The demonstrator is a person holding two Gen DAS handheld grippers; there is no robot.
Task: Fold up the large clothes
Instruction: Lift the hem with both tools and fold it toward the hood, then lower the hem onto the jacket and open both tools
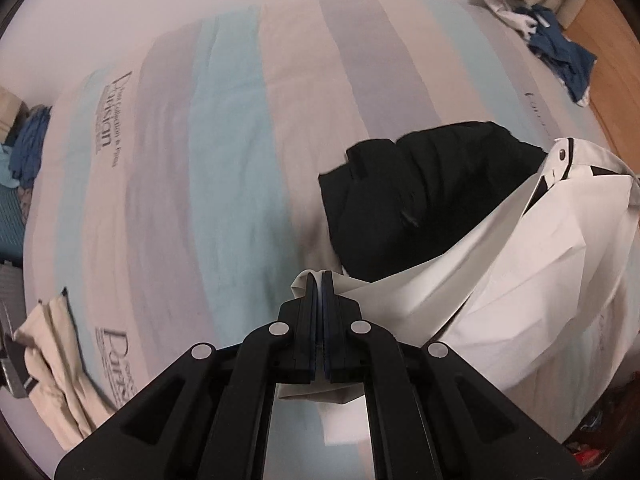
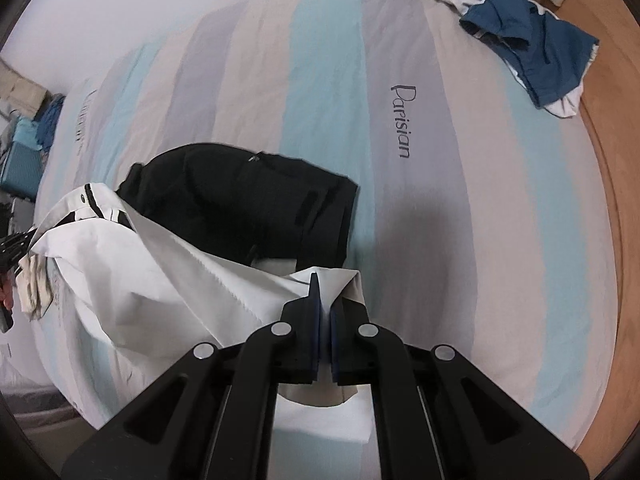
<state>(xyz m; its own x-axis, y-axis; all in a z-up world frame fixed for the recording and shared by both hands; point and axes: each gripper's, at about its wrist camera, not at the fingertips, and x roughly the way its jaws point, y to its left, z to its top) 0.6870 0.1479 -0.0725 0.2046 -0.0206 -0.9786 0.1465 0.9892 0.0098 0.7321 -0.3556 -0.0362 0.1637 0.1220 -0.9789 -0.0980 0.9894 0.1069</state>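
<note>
Both grippers, left (image 1: 319,276) and right (image 2: 324,280), point steeply down over the bed (image 1: 240,140), fingers clamped on a white garment (image 1: 540,272).

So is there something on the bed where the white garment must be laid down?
Yes. A black garment lies on the striped bed cover, directly beyond the white garment that both grippers hold.

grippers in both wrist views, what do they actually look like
Both match. The left gripper and right gripper are matte black plastic, each with two flat, narrow fingers lined with dark blue pads. Behind the fingers, angled black linkage bars fan outward, each pinned by a round silver rivet, four per gripper. No cables, markings or sleeves show.
</note>
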